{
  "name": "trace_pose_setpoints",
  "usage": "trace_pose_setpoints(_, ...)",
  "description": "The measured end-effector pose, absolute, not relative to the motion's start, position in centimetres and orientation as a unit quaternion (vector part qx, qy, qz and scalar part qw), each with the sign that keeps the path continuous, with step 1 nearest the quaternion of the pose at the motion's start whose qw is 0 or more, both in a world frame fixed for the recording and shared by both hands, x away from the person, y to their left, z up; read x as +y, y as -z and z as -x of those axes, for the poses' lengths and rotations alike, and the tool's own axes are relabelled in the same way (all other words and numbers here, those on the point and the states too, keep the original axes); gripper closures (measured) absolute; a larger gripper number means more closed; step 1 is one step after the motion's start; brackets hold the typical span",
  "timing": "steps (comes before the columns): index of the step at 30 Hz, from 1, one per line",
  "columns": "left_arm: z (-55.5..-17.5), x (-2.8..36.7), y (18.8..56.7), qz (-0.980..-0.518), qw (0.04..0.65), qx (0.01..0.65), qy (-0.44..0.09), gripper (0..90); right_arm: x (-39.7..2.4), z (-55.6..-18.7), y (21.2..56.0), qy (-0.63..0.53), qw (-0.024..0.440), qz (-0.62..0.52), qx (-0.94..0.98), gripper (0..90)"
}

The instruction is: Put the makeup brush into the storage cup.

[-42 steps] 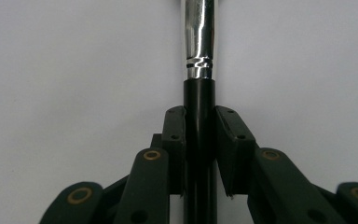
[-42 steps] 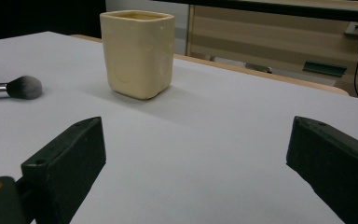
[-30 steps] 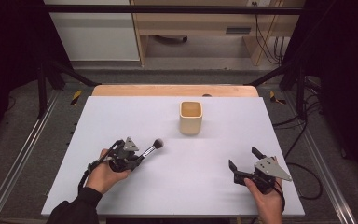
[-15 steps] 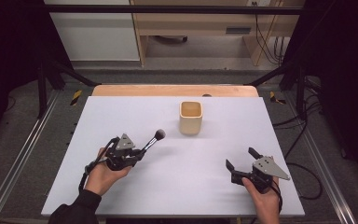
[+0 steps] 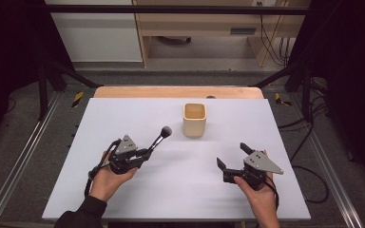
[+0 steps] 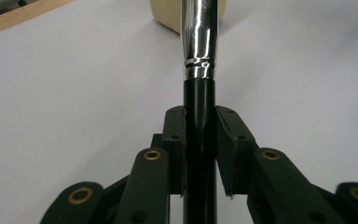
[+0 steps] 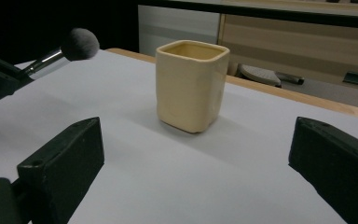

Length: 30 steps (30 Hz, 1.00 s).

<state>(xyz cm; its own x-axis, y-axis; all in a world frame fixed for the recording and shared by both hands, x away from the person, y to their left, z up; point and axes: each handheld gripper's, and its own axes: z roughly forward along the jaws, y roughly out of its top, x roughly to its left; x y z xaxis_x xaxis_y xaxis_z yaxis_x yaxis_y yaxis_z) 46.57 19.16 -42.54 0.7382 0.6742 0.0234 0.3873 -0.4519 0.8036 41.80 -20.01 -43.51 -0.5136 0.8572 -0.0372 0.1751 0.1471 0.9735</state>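
A white table (image 5: 123, 190) with a wooden strip along its far edge stands in a dim room. A makeup brush (image 5: 158, 139) with a black handle, a chrome collar and a dark fluffy head is raised off the table left of centre, tilted up toward the cup (image 5: 194, 119). The left gripper (image 5: 145, 153) has its jaws clamped on the black handle. The cream, square-sided cup stands upright near the far middle, apart from the brush head. The right gripper (image 5: 230, 156), near the front right, has its jaws spread wide with nothing between them, facing the cup.
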Motion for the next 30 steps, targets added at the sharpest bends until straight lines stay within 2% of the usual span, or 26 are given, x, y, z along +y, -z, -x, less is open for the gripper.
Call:
trace_pose_setpoints(18,-45.3,18.5,41.2,-0.804,0.47,0.315,-0.182,74.5,-15.9,-42.2,40.0,-0.543,0.31,-0.34,0.702,4.6)
trace_pose_setpoints(30,-44.8,17.9,41.4,-0.803,0.48,0.307,-0.175,74.5,-14.7,-42.3,39.4,-0.544,0.303,-0.338,0.706,4.8)
